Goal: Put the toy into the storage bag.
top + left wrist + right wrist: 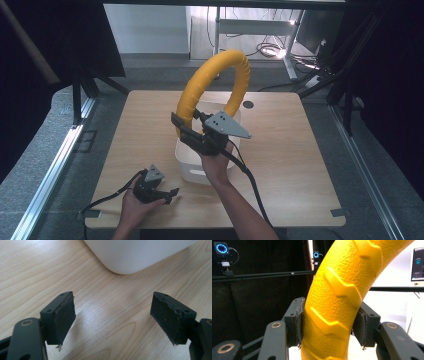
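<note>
My right hand-held gripper (192, 131) clamps the yellow ring (218, 76), arching upright above the bin (192, 167); left hand-held gripper (167, 194) rests wide, nearby.

This is a lab set up for recording, not a home or shop. Black curtains (395, 90) hang on both sides of a lone wooden counter (290, 155), held by dark metal frame bars (262, 275). Small cameras ringed with glowing blue lights (221, 248) are mounted on that frame. Grey carpet (45, 150) covers the floor, cables (270, 50) lie loose beneath a far desk, and a lit monitor (418, 263) stands off to one side.
</note>
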### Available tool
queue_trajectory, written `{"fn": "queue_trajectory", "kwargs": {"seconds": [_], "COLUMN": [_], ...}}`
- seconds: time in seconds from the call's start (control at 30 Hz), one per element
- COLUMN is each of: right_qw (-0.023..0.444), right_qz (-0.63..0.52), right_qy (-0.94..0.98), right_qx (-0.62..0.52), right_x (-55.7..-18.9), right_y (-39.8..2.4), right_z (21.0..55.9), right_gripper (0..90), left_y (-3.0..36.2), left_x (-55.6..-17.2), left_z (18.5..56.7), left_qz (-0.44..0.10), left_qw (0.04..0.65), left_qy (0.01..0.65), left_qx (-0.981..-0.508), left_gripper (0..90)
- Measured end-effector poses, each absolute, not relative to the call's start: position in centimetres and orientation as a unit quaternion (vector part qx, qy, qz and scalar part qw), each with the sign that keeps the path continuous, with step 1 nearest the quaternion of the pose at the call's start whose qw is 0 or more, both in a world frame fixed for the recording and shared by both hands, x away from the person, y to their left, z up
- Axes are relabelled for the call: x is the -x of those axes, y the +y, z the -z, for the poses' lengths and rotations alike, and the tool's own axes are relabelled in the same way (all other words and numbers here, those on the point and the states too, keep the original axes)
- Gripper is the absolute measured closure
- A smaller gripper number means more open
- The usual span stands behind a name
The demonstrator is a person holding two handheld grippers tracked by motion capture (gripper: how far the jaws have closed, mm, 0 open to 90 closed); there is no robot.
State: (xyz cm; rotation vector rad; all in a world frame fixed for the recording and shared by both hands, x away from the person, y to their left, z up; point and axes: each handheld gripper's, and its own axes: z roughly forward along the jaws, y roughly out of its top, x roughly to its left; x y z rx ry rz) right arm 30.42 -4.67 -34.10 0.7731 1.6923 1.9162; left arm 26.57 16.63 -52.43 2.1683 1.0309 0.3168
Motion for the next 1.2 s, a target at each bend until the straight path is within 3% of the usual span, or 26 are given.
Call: {"fn": "queue_trajectory", "kwargs": {"seconds": [1.2], "right_qw": [0.225], "right_qz": [-0.677], "right_qy": [0.623], "right_qx": [-0.32], "right_x": [-29.8], "right_y": [-3.8], "right_z": [38.4], "right_gripper": [48.2], "left_y": [16.6], "left_x": [-26.6], "left_z": [52.5], "left_qz": [-0.123], "left_qw": [0.351], "left_qy": [0.402], "left_qx": [-0.837], "left_gripper": [20.2]}}
